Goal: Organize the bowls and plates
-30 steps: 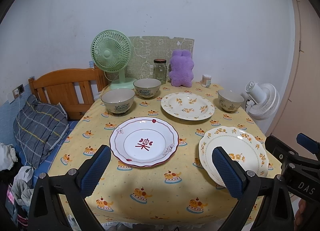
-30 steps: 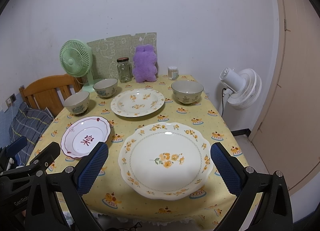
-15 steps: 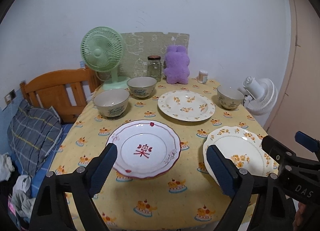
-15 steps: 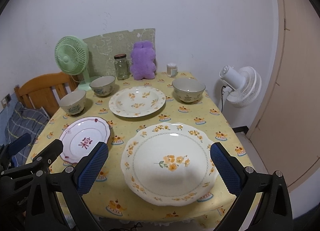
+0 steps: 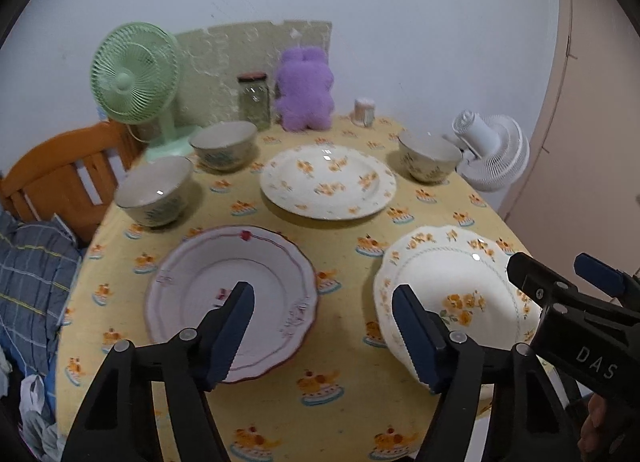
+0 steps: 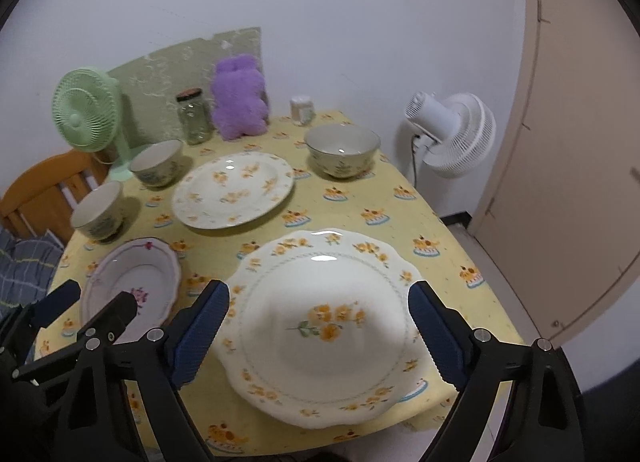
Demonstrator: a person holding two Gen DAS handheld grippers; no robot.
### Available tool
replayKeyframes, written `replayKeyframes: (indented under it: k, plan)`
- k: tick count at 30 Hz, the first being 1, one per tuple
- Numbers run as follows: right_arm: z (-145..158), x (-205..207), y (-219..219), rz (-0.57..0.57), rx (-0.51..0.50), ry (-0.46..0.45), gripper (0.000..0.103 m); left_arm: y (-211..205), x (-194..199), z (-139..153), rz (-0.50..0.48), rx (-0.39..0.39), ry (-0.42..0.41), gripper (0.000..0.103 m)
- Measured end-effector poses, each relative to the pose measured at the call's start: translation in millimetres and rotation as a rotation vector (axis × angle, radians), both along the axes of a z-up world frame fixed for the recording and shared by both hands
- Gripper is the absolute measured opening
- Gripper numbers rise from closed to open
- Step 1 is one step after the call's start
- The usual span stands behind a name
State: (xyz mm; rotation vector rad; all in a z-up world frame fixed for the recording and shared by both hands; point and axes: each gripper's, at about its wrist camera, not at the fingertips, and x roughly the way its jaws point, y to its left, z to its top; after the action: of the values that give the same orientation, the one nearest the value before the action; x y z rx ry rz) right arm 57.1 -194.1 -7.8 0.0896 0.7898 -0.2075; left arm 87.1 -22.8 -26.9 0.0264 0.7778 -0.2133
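Now, left claw [image 5: 322, 332]: jaws apart, empty, over the red-trimmed plate [image 5: 232, 302].
Right claw [image 6: 318, 336]: jaws apart, empty, over the scalloped flower plate [image 6: 324, 326].
Where: three plates and three bowls on the surface [image 6: 452, 254].
Handling: likely ceramic; stiff, slick, breakable.
Grip: pinch a rim.

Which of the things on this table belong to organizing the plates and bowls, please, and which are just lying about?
Part of the job:
- red-trimmed plate
- big scalloped flower plate
- round flower plate
- three bowls

Lying about:
- green fan
- glass jar
- purple plush toy
- small white container
- white fan, beside the table
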Motion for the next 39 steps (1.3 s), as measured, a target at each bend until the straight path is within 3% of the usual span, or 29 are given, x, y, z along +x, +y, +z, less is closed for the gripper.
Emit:
replayKeyframes:
  k: [18, 21, 31, 34, 39]
  plan:
    - [-68.0, 59.4, -75.2, 0.034, 0.055, 0.188, 0.078, -80.7, 44.9, -59.0, 0.041, 0.038, 0.199, 0.063]
    - [-76.7, 66.3, -84.3, 0.030, 0.059, 0.218, 0.077, -86.7, 50.1, -67.4, 0.053, 0.053, 0.235, 0.057]
    - [-102.2, 81.1, -95.2, 0.063, 0.071, 0.329, 0.065, -89.2, 57.9, -82.9, 0.115, 0.074, 0.297, 0.054]
    - [-107.2, 84.4, -97.4, 0.065, 0.072, 0.353, 0.060, -92.9, 59.1, -85.9, 0.126, 0.113, 0.302, 0.053]
    - [-109.0, 90.5, -93.2, 0.076, 0.051, 0.367, 0.060, -92.1, 64.8, -86.1, 0.139, 0.119, 0.306, 0.053]
